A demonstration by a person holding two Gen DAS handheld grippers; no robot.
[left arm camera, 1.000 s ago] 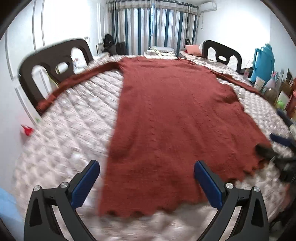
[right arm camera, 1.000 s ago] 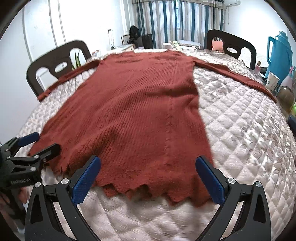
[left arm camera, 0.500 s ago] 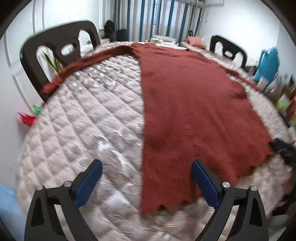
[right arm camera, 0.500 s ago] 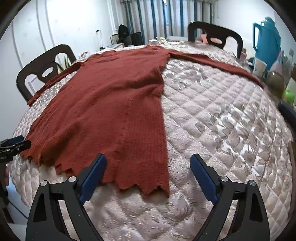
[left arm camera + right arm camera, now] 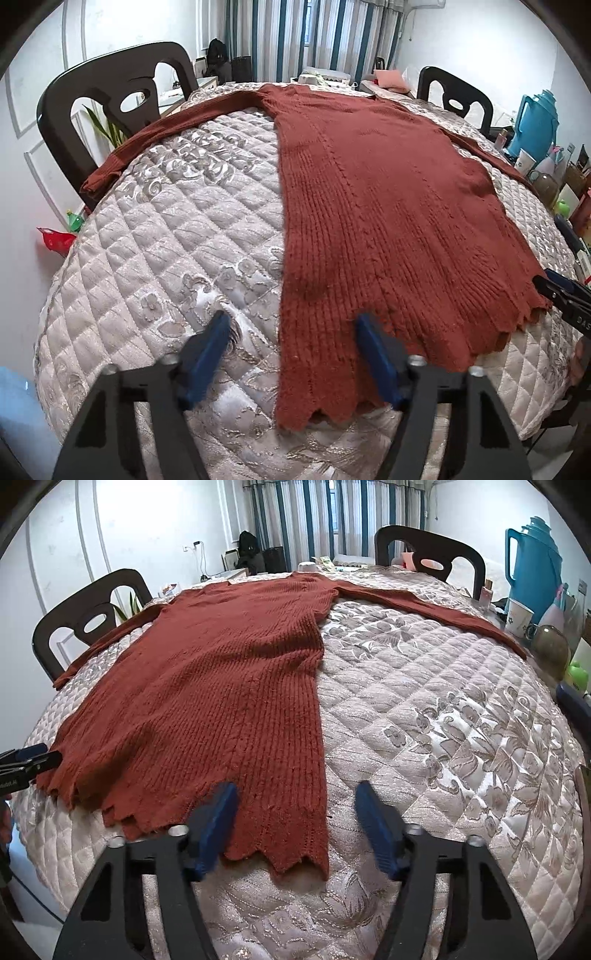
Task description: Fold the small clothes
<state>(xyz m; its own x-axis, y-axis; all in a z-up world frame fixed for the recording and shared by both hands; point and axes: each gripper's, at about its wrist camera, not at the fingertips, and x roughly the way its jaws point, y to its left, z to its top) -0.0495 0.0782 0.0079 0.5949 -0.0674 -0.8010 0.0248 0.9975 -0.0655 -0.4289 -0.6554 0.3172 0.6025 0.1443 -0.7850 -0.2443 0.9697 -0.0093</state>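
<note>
Rust knit sweater point(image 5: 388, 221) flat on quilted table point(image 5: 177, 236), both grippers' jaws closing astride hem corners, nothing gripped yet

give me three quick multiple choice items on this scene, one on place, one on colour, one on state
1. Where does the sweater lie?
A. over a chair back
B. flat on the quilted table
C. on the floor

2. What colour are the pads of the tongs?
A. blue
B. yellow
C. white

3. How is the sweater?
A. folded in half
B. rolled up
C. spread out, sleeves out to both sides

Answers:
1. B: both views show it flat on the quilt.
2. A: the pads on the right tongs and the left tongs are blue.
3. C: the hem lies unfolded and one sleeve runs out sideways, the other the opposite way.
</note>
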